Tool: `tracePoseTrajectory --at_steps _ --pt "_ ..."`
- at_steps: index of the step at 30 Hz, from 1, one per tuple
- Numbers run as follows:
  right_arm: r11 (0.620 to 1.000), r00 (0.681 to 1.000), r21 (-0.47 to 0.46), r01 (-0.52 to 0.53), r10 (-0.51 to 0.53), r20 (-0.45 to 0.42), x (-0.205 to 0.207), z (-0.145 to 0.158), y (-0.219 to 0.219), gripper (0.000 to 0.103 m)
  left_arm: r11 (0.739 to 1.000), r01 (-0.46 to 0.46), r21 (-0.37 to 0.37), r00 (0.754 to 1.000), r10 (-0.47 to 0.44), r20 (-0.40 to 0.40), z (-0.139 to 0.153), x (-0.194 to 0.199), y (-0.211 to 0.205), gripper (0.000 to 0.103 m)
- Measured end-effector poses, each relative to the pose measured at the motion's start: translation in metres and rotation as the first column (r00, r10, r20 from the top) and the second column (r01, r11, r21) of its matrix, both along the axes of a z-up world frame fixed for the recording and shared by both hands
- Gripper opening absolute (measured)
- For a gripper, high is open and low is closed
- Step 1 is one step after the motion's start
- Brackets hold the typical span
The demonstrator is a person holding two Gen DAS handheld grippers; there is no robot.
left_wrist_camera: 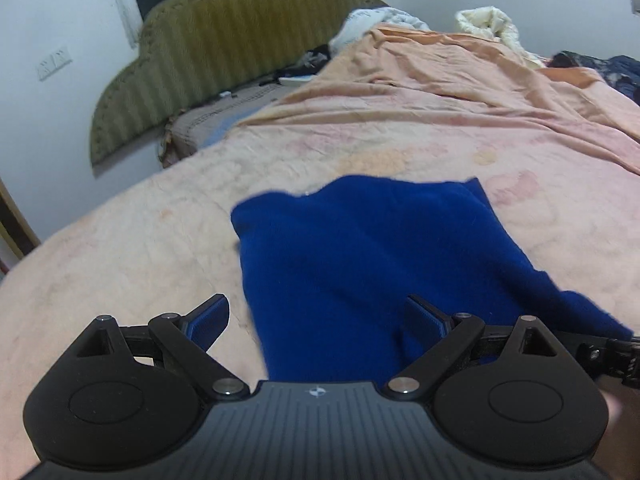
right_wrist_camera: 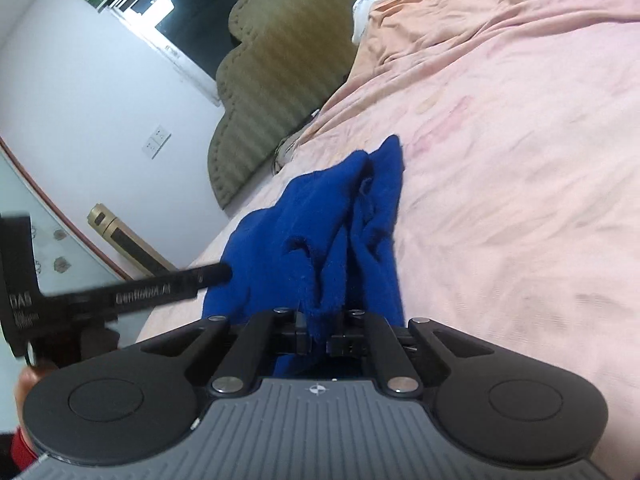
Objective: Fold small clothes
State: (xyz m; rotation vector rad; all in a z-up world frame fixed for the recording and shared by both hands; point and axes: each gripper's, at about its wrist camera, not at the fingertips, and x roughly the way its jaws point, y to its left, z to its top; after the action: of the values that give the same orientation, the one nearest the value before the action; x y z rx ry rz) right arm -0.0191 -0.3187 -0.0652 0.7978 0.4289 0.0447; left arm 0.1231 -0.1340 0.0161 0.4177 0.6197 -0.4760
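**Right tongs pinching the blue cloth, left tongs spread wide**

My right gripper (right_wrist_camera: 320,334) is clamped on a bunched fold of the blue garment (right_wrist_camera: 332,236), fabric squeezed between the two pads right at the camera. My left gripper (left_wrist_camera: 316,320) stands wide apart, gripping nothing; the same garment (left_wrist_camera: 360,248) runs between its fingers (left_wrist_camera: 208,320) without either pad pressing on it.

One garment, lying near the bed's near edge, its far edge ragged across the pink bedspread (left_wrist_camera: 420,136). Plenty of bare bedspread beyond and to the right; to the left the mattress drops off toward the white wall.

One green scalloped headboard (left_wrist_camera: 224,56), one wall socket plate (right_wrist_camera: 157,141). On the left tool's arm (right_wrist_camera: 160,290) in my right view I read "DAS"; the longer lettering is too blurred.
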Motion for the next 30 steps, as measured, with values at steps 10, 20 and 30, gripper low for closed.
tracePoseTrajectory --at_steps 10,20,30 --pt "0.994 0.997 -0.105 -0.034 0.027 -0.073 0.042 0.035 -0.034 0.047 1.000 0.024 0.019 0.999 -0.023 -0.023 -0.023 -0.011 0.014 0.095" --pt "0.995 0.995 -0.094 -0.036 0.027 -0.096 0.140 0.025 -0.055 0.011 1.000 0.007 0.006 1.000 -0.007 -0.025 -0.022 -0.004 0.019 0.095" --pt "0.939 0.996 -0.342 0.025 -0.054 -0.074 0.121 0.057 -0.044 0.041 0.999 0.044 -0.028 0.989 -0.047 -0.140 -0.034 -0.005 0.037 0.095"
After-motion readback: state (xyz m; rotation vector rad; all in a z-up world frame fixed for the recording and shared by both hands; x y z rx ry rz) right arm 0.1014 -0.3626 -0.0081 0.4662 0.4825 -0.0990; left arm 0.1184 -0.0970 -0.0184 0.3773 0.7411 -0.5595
